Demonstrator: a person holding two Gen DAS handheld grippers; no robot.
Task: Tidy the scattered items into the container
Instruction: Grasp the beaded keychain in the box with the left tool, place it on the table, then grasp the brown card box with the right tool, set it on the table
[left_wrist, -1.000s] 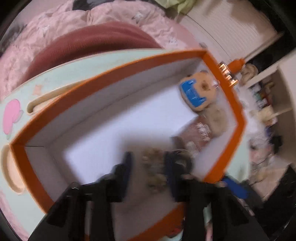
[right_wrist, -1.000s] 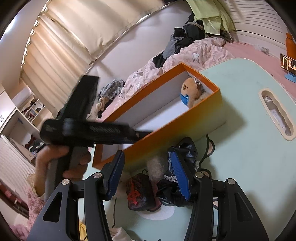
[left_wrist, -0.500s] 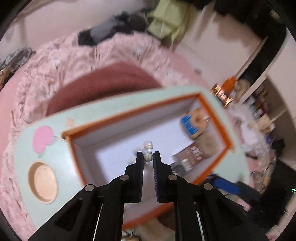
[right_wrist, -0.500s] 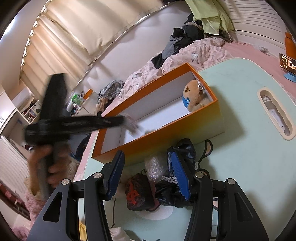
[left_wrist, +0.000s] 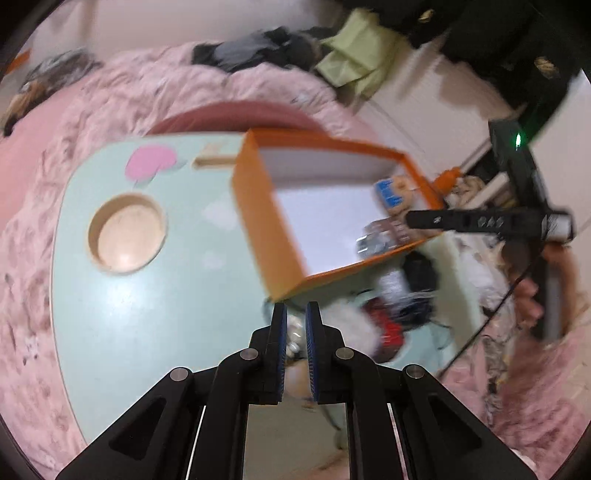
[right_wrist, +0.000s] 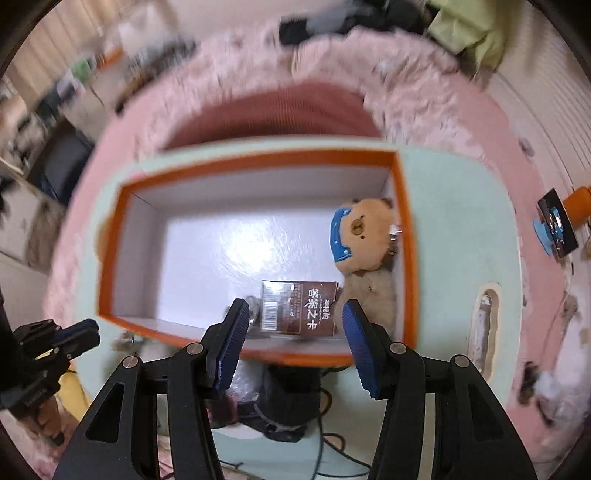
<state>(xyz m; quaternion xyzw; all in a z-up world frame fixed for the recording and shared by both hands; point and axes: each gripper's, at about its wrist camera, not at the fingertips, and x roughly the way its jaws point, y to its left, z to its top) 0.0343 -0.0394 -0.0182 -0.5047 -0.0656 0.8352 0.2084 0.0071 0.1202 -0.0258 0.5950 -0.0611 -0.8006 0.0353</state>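
While the left claw (left_wrist: 296, 314) is pinched together on nothing near the box corner, one orange box (right_wrist: 405, 236) on the surface (right_wrist: 458, 221) holds one bear (right_wrist: 364, 236) and one card pack (right_wrist: 299, 308); the right claw (right_wrist: 293, 314) hangs apart, empty.

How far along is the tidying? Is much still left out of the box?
Partly done. A plush bear and a brown card pack already lie in the orange box. The right tongs hang open and empty above it; the left tongs are shut. A heap of small items waits on the table.
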